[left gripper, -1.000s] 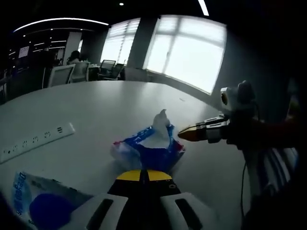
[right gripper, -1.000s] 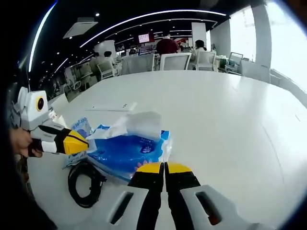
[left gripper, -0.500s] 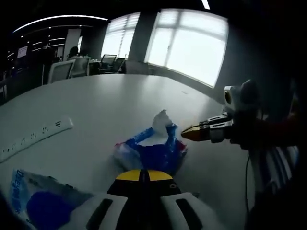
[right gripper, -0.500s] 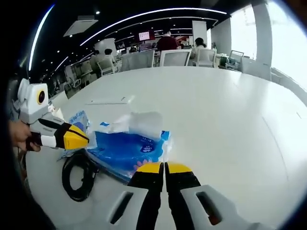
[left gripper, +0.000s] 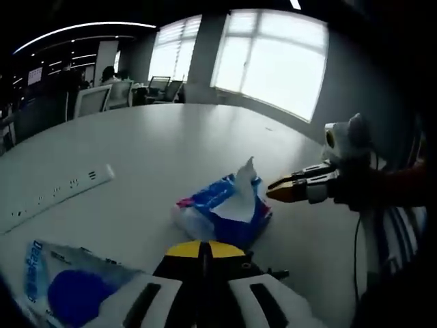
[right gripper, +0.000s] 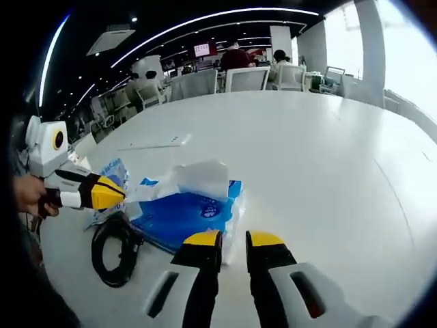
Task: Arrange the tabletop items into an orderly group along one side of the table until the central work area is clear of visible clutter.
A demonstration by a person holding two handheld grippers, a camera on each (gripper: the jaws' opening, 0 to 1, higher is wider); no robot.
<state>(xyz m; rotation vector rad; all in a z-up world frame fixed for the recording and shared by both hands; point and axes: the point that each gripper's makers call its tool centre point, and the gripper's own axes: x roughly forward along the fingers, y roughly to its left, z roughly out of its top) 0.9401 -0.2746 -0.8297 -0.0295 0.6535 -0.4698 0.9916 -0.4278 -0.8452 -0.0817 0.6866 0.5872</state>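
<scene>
— Fingers first: the right gripper [right gripper: 233, 240] has its yellow-tipped pair slightly parted, a narrow gap, holding nothing. The left gripper [left gripper: 202, 250] has its pair pressed together, and I see nothing between them.

— And the stuff to be tidied?

— A blue tissue pack [right gripper: 188, 213] lies on the white bench [right gripper: 328, 157], just ahead of the right fingers, a loose tissue [right gripper: 199, 176] standing out of its top. Beside it is a coiled black cable [right gripper: 113, 247], and next to that a flat blue-printed pouch [left gripper: 65, 287]. A white power strip [left gripper: 51, 199] sits farther out.

— What worries you?

— That tissue. If either gripper pinches it instead of the pack's body, I'd expect a sheet to pull out and the pack to stay put, adding clutter. The wrapper looks soft too; a push at one corner might spin it rather than slide it.

— The cable?

— It touches or nearly touches the pack's edge; I can't tell which. Dragging the pack could snag the coil and spread it into the middle.

— Both grippers are close there.

— Yes, tips near the same pack from opposite sides; they could knock each other.
</scene>
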